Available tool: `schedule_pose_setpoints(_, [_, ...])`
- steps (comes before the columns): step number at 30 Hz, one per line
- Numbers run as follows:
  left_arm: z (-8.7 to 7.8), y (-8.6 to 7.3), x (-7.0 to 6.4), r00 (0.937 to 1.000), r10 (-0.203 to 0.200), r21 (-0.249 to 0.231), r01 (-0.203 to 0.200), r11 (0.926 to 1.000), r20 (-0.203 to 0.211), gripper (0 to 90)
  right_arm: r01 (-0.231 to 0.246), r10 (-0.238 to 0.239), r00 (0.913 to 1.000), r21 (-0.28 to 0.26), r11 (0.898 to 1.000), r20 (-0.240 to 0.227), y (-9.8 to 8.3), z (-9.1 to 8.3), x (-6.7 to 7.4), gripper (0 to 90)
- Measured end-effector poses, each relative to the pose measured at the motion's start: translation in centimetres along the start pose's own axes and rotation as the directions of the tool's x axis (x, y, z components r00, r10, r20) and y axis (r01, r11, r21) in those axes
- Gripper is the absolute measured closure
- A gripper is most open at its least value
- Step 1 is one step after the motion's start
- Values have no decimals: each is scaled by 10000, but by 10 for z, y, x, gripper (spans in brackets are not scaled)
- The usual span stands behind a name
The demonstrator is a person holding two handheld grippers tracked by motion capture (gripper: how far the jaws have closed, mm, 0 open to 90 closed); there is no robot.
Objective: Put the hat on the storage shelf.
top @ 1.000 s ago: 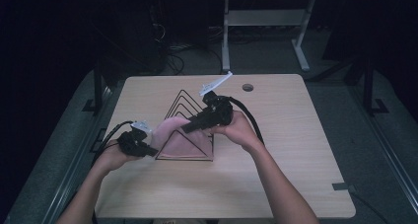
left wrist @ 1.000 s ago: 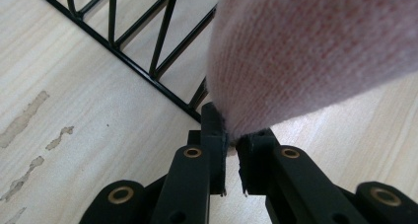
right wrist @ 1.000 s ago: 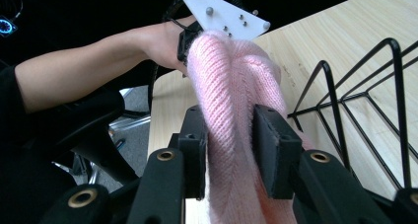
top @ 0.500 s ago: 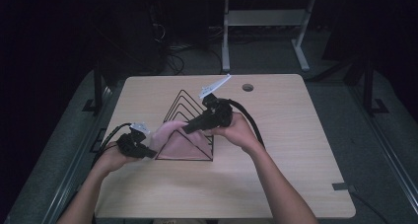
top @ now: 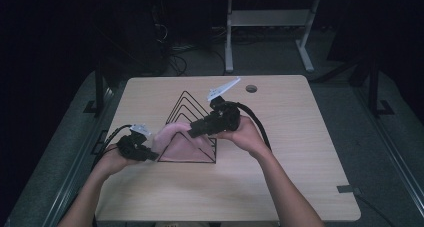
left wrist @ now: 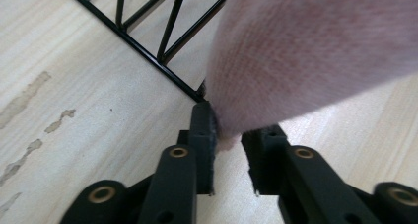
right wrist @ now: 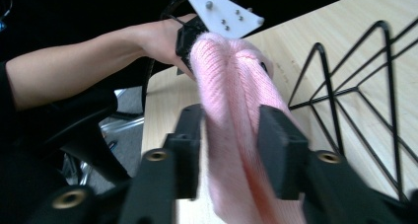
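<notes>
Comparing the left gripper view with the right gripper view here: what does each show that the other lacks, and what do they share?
Left gripper view: pale stains on the table, and the left gripper, its jaws just opening, with a corner of the pink knit cloth between them.

Right gripper view: a forearm, a white three-cornered plate, and the right gripper around a cloth fold, jaws just opening.

Both: the cloth, the black wire rack and the wooden tabletop.

No text, label, brand, number or sign can be read in any of the views.
</notes>
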State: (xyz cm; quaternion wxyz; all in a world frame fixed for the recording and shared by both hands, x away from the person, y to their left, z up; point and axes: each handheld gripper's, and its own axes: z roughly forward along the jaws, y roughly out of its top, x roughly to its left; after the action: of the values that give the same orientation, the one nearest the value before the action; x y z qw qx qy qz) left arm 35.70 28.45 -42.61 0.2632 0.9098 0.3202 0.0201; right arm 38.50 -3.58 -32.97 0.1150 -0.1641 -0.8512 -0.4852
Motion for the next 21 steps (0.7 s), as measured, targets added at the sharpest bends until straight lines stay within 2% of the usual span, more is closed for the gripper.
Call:
schedule_pose_setpoints(1, [-3,0,0,10000,-15,-108,15,9999,-29,702,-69,71,9998,-120,9999,181,-3,-7,1,538])
schedule_pose_setpoints(5, [-11,0,-1,9999,-10,-300,6,9995,-140,659,-219,228,9989,-216,9995,408,-9,-19,1,474])
schedule_pose_setpoints(8, [-13,1,-2,9998,-89,-457,81,9989,-169,631,-347,357,9978,-202,9992,552,-12,-26,0,458])
schedule_pose_setpoints(9, [-13,1,-2,9997,-112,-525,101,9986,-211,622,-340,358,9965,-252,9991,752,-15,-31,-1,432])
schedule_pose_setpoints(10, [-13,1,-2,9997,-112,-525,101,9986,-211,619,-340,358,9965,-252,9991,752,-15,-31,-1,432])
schedule_pose_setpoints(11, [-15,1,-2,9997,-122,-568,110,9983,-195,616,-427,446,9941,-218,9989,986,-18,-37,-2,415])
schedule_pose_setpoints(15, [-18,0,-2,9996,-191,-671,177,9976,-197,586,-440,486,9898,-373,9983,1337,-25,-48,-4,384])
schedule_pose_setpoints(17, [-19,-1,-2,9994,-233,-754,214,9969,-245,570,-594,642,9858,-354,9976,1550,-29,-53,-5,377])
schedule_pose_setpoints(21, [-22,-1,-1,9995,-146,-817,123,9966,-273,558,-710,770,9825,-409,9966,1697,-34,-59,-8,375])
